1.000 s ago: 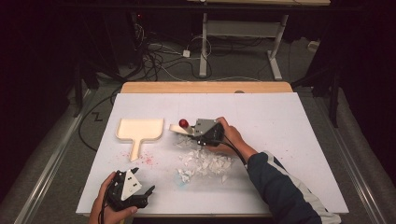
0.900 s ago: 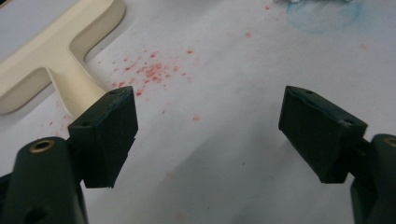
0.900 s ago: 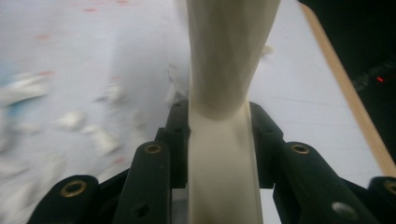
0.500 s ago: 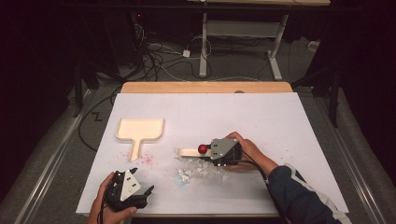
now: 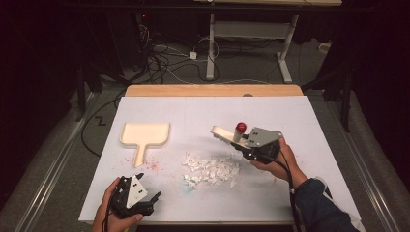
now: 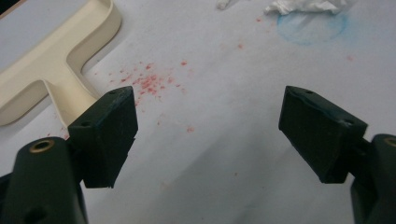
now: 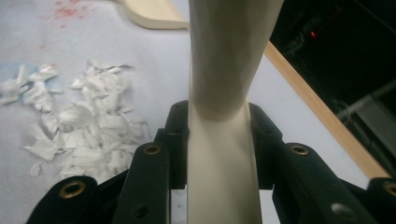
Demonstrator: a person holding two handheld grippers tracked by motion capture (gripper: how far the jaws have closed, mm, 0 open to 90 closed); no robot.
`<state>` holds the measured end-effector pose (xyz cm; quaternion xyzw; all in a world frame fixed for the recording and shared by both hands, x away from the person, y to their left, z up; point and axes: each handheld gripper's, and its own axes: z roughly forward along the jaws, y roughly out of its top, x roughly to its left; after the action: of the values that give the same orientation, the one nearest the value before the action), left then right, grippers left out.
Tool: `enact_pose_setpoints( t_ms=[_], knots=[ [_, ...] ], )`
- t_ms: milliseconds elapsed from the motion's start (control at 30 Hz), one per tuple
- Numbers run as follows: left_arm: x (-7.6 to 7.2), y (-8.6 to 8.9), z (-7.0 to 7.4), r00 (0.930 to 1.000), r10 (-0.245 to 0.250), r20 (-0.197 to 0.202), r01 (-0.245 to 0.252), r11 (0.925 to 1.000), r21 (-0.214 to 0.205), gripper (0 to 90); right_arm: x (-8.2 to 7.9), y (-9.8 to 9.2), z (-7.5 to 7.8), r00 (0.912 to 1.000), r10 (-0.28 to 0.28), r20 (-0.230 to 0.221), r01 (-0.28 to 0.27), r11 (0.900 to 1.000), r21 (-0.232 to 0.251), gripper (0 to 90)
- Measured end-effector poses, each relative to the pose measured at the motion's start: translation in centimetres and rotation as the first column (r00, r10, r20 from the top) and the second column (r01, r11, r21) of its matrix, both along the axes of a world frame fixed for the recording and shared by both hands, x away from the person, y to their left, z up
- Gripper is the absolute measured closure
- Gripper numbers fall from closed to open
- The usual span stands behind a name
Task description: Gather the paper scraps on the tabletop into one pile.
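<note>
White paper covers the table (image 5: 300, 121), and on it the cream brush (image 5: 223, 135) is clamped by its handle in the right gripper (image 5: 240, 143), its bristle head jutting out past the jaws. Just beside and below that gripper lies the heap of white paper scraps (image 5: 212, 169). Well apart, the left gripper (image 5: 153, 200) rests with its jaws spread wide and nothing between them; the cream dustpan (image 5: 144, 136) lies ahead of it, past red specks (image 6: 152, 81).

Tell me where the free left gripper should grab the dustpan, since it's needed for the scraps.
Take the dustpan by its narrow handle, coming from the near edge. The handle points toward the open left gripper, lies flat and looks slim enough for the jaws.
</note>
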<state>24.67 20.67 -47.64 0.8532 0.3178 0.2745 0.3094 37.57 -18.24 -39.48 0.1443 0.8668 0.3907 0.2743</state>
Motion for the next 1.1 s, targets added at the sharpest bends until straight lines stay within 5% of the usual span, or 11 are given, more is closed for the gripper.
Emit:
enact_pose_setpoints(
  t_ms=[67, 167, 267, 400, 533, 700, 933, 1100],
  knots=[
    [0.0, 0.0, 0.0, 1.0, -0.001, 0.002, 0.001, 1.0, -0.001, 18.4, 0.0, -0.4, 0.0, 0.9994, -0.023, -0.025, 0.024, 0.9997, 0.009, 67.7],
    [-0.1, -0.2, 0.1, 1.0, -0.007, 0.004, 0.007, 1.0, 0.005, 18.4, -0.1, -1.5, -0.5, 0.9866, -0.15, -0.063, 0.149, 0.9886, -0.021, 67.7],
    [-0.1, -0.3, 0.1, 0.9999, -0.014, 0.004, 0.014, 0.9998, 0.013, 18.4, 0.0, -2.2, -0.8, 0.9771, -0.194, -0.088, 0.193, 0.9811, -0.014, 67.7],
    [-0.1, -0.3, 0.0, 0.9998, -0.02, 0.003, 0.02, 0.9997, 0.013, 18.4, 0.3, -3.1, -1.8, 0.9317, -0.343, -0.119, 0.34, 0.9393, -0.049, 67.7],
    [0.1, -0.4, 0.0, 0.9997, -0.024, -0.001, 0.024, 0.9996, 0.014, 18.4, 0.6, -2.3, -2.7, 0.9166, -0.371, -0.148, 0.367, 0.9286, -0.055, 67.8],
    [0.2, -0.6, -0.1, 0.9995, -0.031, -0.006, 0.031, 0.9994, 0.018, 18.4, 0.1, 0.0, -3.2, 0.9228, -0.36, -0.137, 0.353, 0.9326, -0.077, 67.7],
    [0.2, -0.8, -0.2, 0.9994, -0.032, -0.01, 0.032, 0.9992, 0.022, 18.4, -1.7, 4.4, -3.2, 0.9505, -0.262, -0.167, 0.256, 0.965, -0.058, 67.7],
    [0.2, -0.7, -0.2, 0.9994, -0.033, -0.007, 0.033, 0.9992, 0.02, 18.4, -2.4, 4.9, -2.5, 0.9616, -0.213, -0.173, 0.214, 0.9767, -0.016, 67.8]
  ],
)
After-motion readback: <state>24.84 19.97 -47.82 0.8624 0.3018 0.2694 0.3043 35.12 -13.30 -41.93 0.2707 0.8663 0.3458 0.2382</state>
